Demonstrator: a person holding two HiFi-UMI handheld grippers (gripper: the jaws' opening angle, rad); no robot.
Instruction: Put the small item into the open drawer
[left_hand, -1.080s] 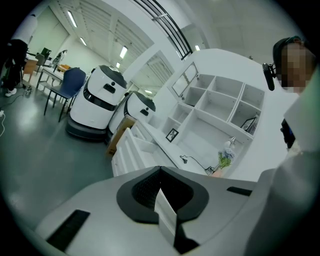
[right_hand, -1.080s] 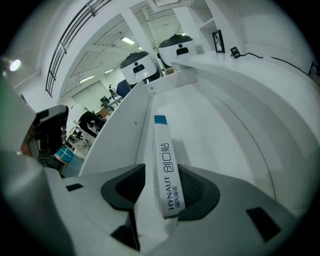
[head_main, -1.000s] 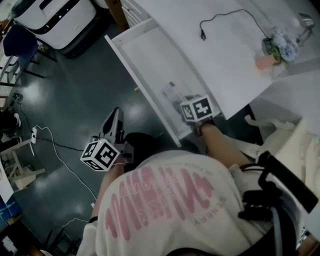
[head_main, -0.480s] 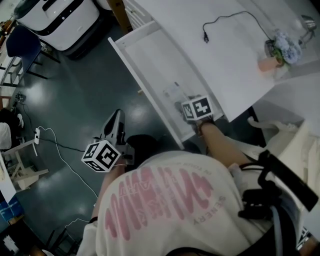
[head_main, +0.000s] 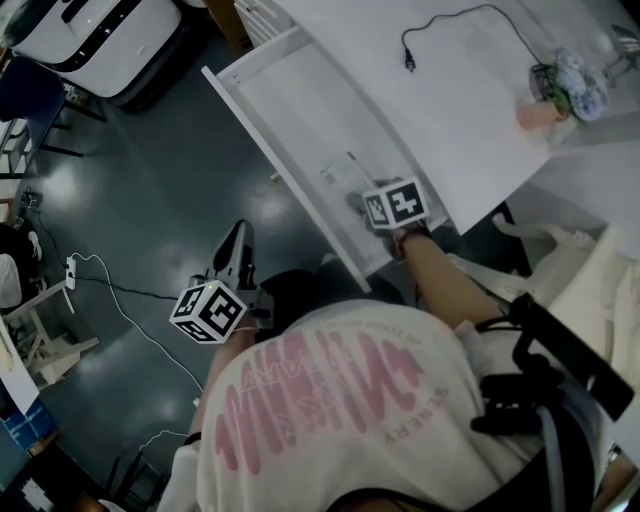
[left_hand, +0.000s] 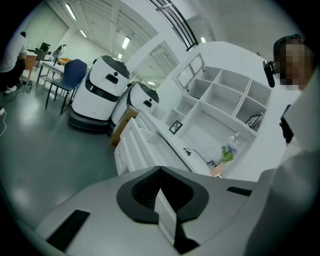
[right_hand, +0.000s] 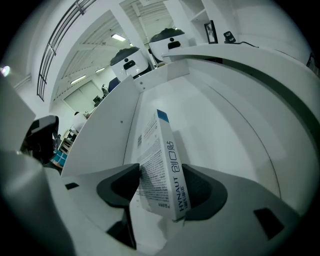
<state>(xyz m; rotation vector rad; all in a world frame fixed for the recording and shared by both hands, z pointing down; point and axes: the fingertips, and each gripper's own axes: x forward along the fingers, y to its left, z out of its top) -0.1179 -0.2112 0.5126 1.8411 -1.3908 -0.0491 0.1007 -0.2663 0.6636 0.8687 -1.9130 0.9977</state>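
Shirt: a white shirt (head_main: 330, 420) with pink print fills the bottom of the head view.
Left tongs: the left tongs (left_hand: 161, 170) hang over the dark floor (head_main: 150, 200), left of the drawer and apart from it. Their jaws lie together with nothing between them.
Right forearm: the bare right forearm (head_main: 440, 285) reaches from the shirt to the drawer's near end.
Right tongs: the right tongs (right_hand: 162, 171) point steeply down into the near end of the drawer. Their jaws have just been opening and now stand wide, with the box between them.
Small item: a slim white box (right_hand: 159, 145) with a blue top corner and dark print stands on edge in the drawer, leaning a little. It sits between the jaws; whether a pad touches it I cannot tell.
Drawer: the white drawer (head_main: 300, 100) is pulled out from under the tabletop, and most of its bottom is bare.
Tabletop: the white tabletop (head_main: 450, 110) carries a black cable (head_main: 407, 60) and, at the far right edge, a bunch of flowers (head_main: 570, 85) beside a pink thing (head_main: 535, 113).
Floor beyond: a white cord (head_main: 120, 300) trails over the floor at the left.
Far side: two white machines (left_hand: 107, 92) stand past the drawer, with a blue chair (left_hand: 72, 75) to their left.
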